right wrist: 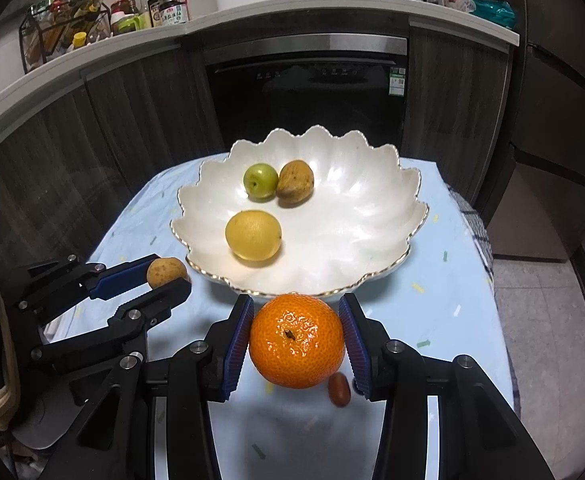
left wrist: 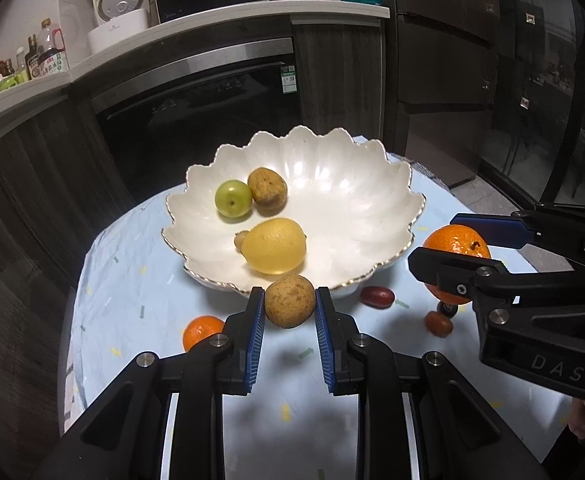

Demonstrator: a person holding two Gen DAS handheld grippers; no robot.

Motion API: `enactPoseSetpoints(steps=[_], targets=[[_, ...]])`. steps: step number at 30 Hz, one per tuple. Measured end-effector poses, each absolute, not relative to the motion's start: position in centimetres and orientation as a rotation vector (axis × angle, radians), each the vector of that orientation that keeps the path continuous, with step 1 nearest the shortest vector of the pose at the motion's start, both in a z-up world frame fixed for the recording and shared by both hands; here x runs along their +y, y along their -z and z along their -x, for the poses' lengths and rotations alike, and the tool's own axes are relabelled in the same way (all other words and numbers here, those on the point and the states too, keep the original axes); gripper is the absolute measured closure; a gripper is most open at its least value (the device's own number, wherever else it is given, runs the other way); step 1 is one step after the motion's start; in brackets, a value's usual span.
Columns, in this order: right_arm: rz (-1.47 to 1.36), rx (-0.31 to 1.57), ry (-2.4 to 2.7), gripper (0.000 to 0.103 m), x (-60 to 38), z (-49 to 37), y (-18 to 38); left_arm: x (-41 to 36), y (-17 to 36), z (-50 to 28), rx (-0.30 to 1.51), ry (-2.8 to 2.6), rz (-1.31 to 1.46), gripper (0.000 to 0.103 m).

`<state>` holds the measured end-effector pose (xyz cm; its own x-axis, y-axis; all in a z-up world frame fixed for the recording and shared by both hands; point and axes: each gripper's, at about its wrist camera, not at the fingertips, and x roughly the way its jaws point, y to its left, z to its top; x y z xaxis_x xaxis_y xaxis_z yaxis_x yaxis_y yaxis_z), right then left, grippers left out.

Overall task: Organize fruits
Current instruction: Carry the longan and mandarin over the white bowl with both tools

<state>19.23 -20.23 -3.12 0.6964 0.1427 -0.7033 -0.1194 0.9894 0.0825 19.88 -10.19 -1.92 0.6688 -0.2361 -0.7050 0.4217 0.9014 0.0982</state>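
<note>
L to R, left wrist view unless noted.

Small orange (left wrist: 201, 332) on the counter (left wrist: 132, 280), far L, partly hidden behind the L tongs' left arm. Counter has a pale blue cloth w/ confetti marks.

L tongs (left wrist: 289, 307): clamped on a brown speckled round fruit (left wrist: 289, 306), blue pads pressing both sides. Fruit held just in front of the near rim of the bowl, lifted off the cloth. In right wrist view the same tongs (right wrist: 167, 276) sit at L w/ the brown fruit (right wrist: 166, 271) beside the bowl's near-left rim.

White scalloped bowl (left wrist: 372, 216), gold edge, center of the counter. Inside, L to R: green round fruit (left wrist: 233, 198) touching a second brown fruit (left wrist: 267, 190) toward the back-left; yellow lemon-like fruit (left wrist: 275, 245) nearer the front, w/ a small tan knob (left wrist: 241, 239) against its left side. Right half of the bowl bare.

Dark red oval fruit (left wrist: 377, 297) on the cloth just R of the bowl's near rim. Another red one (left wrist: 438, 323) further R, below the R tongs; a small dark blue-ish item next to it, can't ID.

R tongs (left wrist: 448, 248): clamped on a large orange (left wrist: 457, 245), held above the cloth, R of the bowl. Right wrist view: tongs (right wrist: 296, 340) grip the orange (right wrist: 296, 340) stem-side up, near the bowl's (right wrist: 392, 256) front rim; red oval fruit (right wrist: 339, 389) on the cloth beneath.
</note>
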Motion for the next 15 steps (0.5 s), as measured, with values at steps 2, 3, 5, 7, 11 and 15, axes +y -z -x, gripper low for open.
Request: enactPoseSetpoints(steps=[2, 3, 5, 7, 11, 15], targets=[[-0.033, 0.778, -0.141, 0.057, -20.4, -19.4, 2.7, -10.0, 1.6, -20.1, 0.744, 0.370, -0.259, 0.078], [-0.034, 0.775, -0.140, 0.057, -20.4, -19.5, 2.6, -10.0, 1.4, -20.2, 0.740, 0.369, -0.257, 0.078], [-0.036, 0.768, -0.135, 0.057, -20.6, -19.8, 2.3, -9.8, 1.0, -20.5, 0.732, 0.366, -0.253, 0.078], [-0.036, 0.762, -0.129, 0.057, -20.7, -20.0, 2.1, -9.8, 0.6, -20.7, 0.725, 0.362, -0.250, 0.078], [-0.037, 0.753, -0.122, 0.057, -20.9, -20.4, 1.8, -9.6, 0.2, -21.4, 0.716, 0.357, -0.241, 0.078], [-0.038, 0.747, -0.118, 0.057, -21.1, -21.0, 1.7, -9.5, 0.0, -22.1, 0.712, 0.352, -0.233, 0.078]])
